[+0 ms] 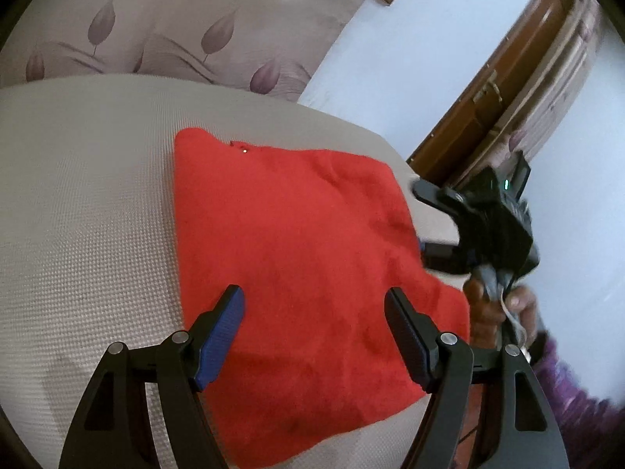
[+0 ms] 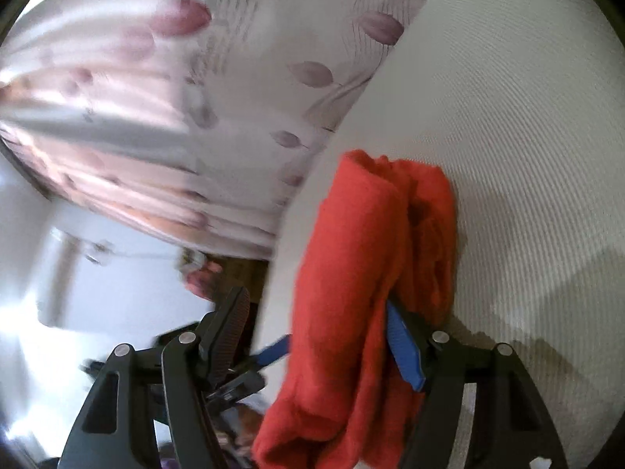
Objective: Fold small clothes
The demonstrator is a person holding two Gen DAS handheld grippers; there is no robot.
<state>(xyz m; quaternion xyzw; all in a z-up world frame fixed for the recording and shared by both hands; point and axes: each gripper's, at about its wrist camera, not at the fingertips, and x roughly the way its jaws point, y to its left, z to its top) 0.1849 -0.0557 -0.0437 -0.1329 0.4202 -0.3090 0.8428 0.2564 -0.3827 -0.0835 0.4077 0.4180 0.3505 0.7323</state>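
A: Red fleecy folded cloth (image 1: 297,258) lying flat on pale textured woven table surface (image 1: 86,203), near its right edge.

B: Left gripper (image 1: 314,332) spread wide just above cloth's near part, pads clear, nothing held.

A: Right gripper (image 2: 318,336)?

B: Jaws apart; cloth draped between, bunched against blue pad (image 2: 402,348), other pad clear. No firm pinch seen.

A: Surroundings?

B: Leaf-print curtain (image 1: 187,27) behind, brown wooden door frame (image 1: 500,90) to the right, purple sleeve (image 1: 574,402) at the edge.

Red cloth (image 2: 351,273) running off the bottom edge in the right wrist view, hiding most of one claw finger (image 2: 402,348). Right claw (image 1: 437,226) smeared by blur in the left wrist view. Curtain (image 2: 117,117) blurred too.
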